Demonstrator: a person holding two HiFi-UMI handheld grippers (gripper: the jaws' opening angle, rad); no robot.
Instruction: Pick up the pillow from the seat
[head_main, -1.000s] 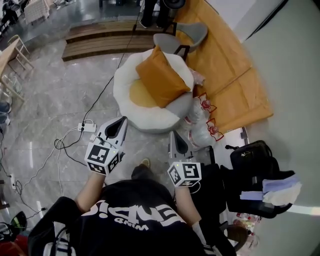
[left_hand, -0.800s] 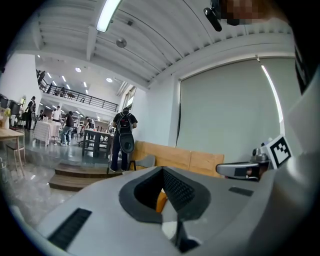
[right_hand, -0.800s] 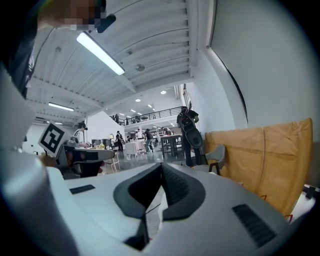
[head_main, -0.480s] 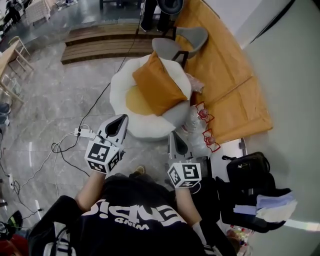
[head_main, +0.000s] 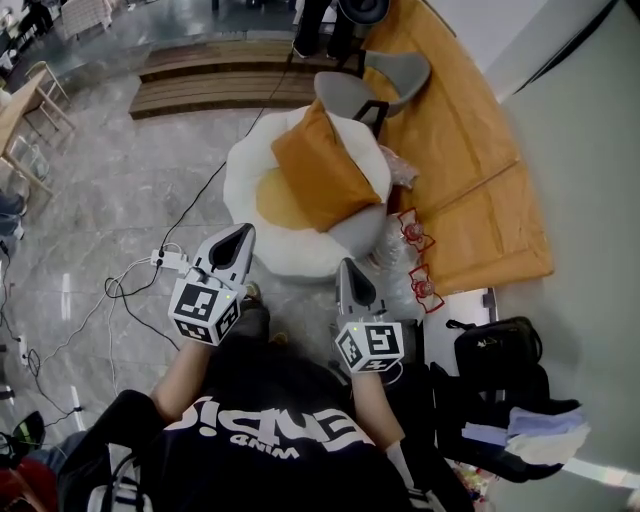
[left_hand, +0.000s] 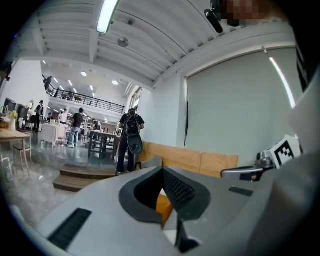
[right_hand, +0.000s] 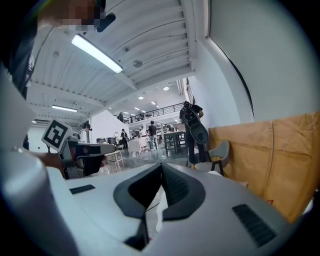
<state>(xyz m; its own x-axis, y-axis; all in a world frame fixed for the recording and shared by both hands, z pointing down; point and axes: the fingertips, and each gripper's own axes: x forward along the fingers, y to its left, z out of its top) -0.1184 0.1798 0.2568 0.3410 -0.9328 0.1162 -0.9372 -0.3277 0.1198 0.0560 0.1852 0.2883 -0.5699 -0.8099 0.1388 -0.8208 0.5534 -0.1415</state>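
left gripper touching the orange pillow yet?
Apart. Head view: the left gripper, fingers shut and empty, sits short of the orange pillow, with bare white seat showing between them.

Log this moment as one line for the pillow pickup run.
phase: pre-grasp | left gripper: shut, empty | right gripper: shut, empty | pillow: untouched, lying on seat | both grippers apart from pillow
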